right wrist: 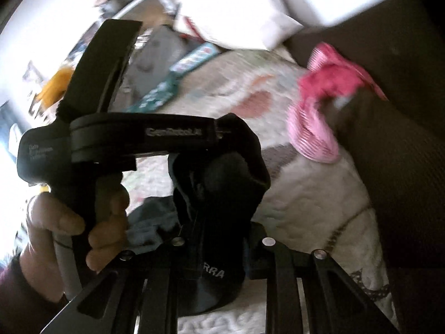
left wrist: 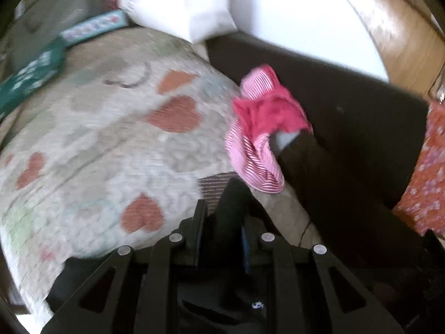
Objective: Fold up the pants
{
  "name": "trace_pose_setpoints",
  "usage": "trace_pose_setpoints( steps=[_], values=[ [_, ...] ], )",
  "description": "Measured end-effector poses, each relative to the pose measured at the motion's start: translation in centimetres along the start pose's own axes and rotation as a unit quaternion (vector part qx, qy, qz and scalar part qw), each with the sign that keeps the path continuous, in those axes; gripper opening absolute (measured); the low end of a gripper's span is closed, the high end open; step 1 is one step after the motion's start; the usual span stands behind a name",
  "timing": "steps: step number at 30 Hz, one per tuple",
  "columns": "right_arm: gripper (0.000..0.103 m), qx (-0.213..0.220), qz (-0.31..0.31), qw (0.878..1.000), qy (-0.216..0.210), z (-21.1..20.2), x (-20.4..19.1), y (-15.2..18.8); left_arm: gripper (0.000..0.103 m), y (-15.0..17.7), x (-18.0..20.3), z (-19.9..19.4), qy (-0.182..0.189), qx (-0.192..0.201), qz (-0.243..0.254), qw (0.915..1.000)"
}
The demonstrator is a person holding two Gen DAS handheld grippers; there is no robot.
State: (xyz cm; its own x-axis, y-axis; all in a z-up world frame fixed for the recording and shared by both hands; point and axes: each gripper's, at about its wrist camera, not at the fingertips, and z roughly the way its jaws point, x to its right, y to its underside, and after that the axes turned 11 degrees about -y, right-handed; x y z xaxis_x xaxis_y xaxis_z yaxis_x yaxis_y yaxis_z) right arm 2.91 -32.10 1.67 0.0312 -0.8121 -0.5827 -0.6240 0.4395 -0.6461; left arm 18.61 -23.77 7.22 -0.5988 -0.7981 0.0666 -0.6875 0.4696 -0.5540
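Bed w/ a cream quilt point(left wrist: 97, 144) printed w/ red hearts fills both views; frames are motion-blurred. Nearest, left gripper point(left wrist: 219, 208) has its jaws narrow, clamped on a fold of black pants point(left wrist: 230, 194) bunched between the pads. In the right wrist view, right gripper point(right wrist: 219, 222) is likewise narrow, pinching the black pants point(right wrist: 222, 183) w/ white lettering showing on the cloth; the other gripper's body, held by a hand point(right wrist: 69, 222), sits just left of it. Further out, right of centre, a pink striped garment point(left wrist: 261, 128) lies on the quilt next to a dark fabric mass point(left wrist: 347, 128). Far left: teal patterned strip point(left wrist: 36, 72). Far: white pillows point(left wrist: 180, 2); wood floor point(left wrist: 395, 27) far right.
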Motion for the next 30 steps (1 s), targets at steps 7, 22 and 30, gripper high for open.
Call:
trace_pose_setpoints(
  steps=[7,22,30],
  values=[
    [0.022,-0.034,-0.094,0.994,-0.053,1.3,-6.7,0.5,0.02,4.5,-8.7,-6.5,-0.006,0.034,-0.108,0.9936],
    [0.021,-0.19,-0.278,0.939,-0.073,11.7,-17.5,7.6,0.017,17.2,-21.9,-5.3,-0.002,0.014,-0.311,0.9502],
    [0.045,-0.218,-0.32,0.919,-0.072,13.9,-18.6,11.1,0.043,20.2,-25.3,-4.0,0.008,-0.011,-0.392,0.9197]
  ],
)
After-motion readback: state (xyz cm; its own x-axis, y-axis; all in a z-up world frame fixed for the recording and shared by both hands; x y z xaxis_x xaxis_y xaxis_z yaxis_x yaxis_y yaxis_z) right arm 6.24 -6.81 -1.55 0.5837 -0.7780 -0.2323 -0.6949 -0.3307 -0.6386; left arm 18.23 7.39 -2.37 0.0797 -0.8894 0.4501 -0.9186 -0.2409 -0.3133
